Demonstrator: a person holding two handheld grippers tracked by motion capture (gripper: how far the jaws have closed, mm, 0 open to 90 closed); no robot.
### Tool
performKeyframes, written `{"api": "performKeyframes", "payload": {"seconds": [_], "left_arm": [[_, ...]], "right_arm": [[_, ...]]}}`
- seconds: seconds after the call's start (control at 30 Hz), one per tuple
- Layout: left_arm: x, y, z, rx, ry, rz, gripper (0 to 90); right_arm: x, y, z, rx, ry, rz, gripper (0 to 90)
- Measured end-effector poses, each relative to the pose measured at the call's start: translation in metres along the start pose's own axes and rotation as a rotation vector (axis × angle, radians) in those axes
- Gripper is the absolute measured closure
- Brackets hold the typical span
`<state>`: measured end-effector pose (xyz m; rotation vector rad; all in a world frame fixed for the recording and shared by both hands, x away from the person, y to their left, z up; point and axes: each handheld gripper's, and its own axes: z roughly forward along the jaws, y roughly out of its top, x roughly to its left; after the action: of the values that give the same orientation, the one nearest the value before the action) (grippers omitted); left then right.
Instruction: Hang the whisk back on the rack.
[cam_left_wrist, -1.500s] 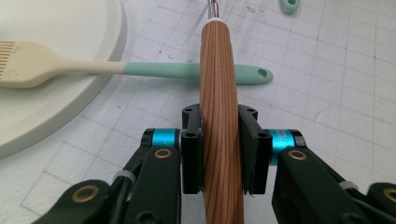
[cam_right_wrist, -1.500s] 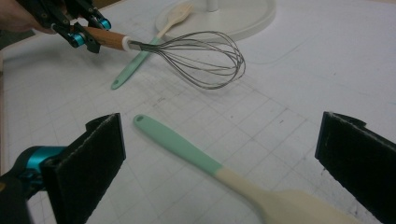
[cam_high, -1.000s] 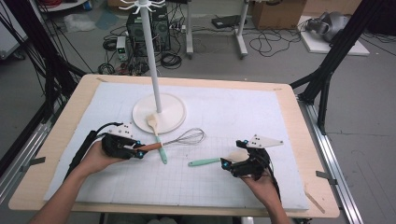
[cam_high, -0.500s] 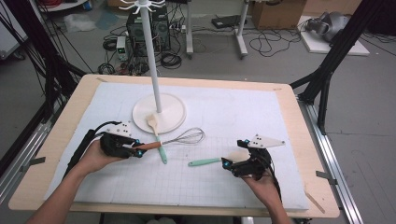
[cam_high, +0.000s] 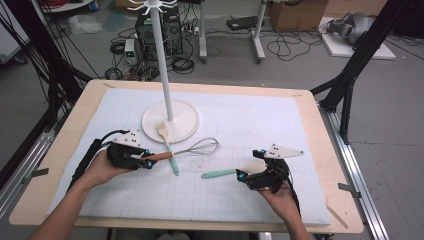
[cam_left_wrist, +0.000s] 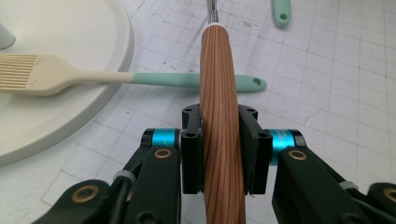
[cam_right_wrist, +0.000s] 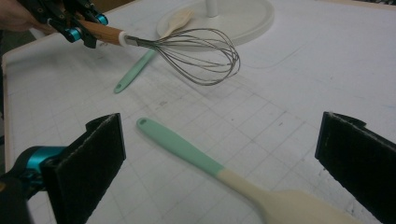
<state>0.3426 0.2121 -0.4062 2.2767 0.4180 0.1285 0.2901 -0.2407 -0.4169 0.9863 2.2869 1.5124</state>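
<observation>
The whisk (cam_left_wrist: 220, 140) is clamped by its wooden handle in the left gripper (cam_left_wrist: 219, 149), lying across a slotted spatula (cam_left_wrist: 116, 77) beside the stand base (cam_high: 170, 121). The right gripper (cam_right_wrist: 219, 154) is held wide open over a spoon (cam_right_wrist: 219, 175) on the counter (cam_high: 300, 125).

Mint-handled spatula (cam_right_wrist: 224, 179) between wide-apart gripper (cam_right_wrist: 219, 163) jaws, whisk (cam_right_wrist: 196, 49) beyond.
</observation>
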Motion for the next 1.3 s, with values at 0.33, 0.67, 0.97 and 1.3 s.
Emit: {"api": "performKeyframes", "payload": {"seconds": [0.33,0.67,0.97,1.3], "left_arm": [[0.000,0.001,0.000,-0.005,-0.004,0.002,72.9],[-0.001,0.002,-0.005,-0.012,-0.010,0.010,72.9],[-0.006,0.013,-0.010,0.004,-0.008,0.051,73.0],[-0.008,0.017,-0.013,0.002,-0.031,0.073,73.0]], "right_arm": [[0.002,-0.001,-0.006,-0.013,-0.002,-0.002,0.1],[0.006,0.005,-0.013,-0.010,-0.003,-0.025,0.7],[0.017,0.024,-0.010,-0.007,0.044,-0.095,4.4],[0.020,0.051,-0.013,0.010,0.080,-0.140,5.7]]}}
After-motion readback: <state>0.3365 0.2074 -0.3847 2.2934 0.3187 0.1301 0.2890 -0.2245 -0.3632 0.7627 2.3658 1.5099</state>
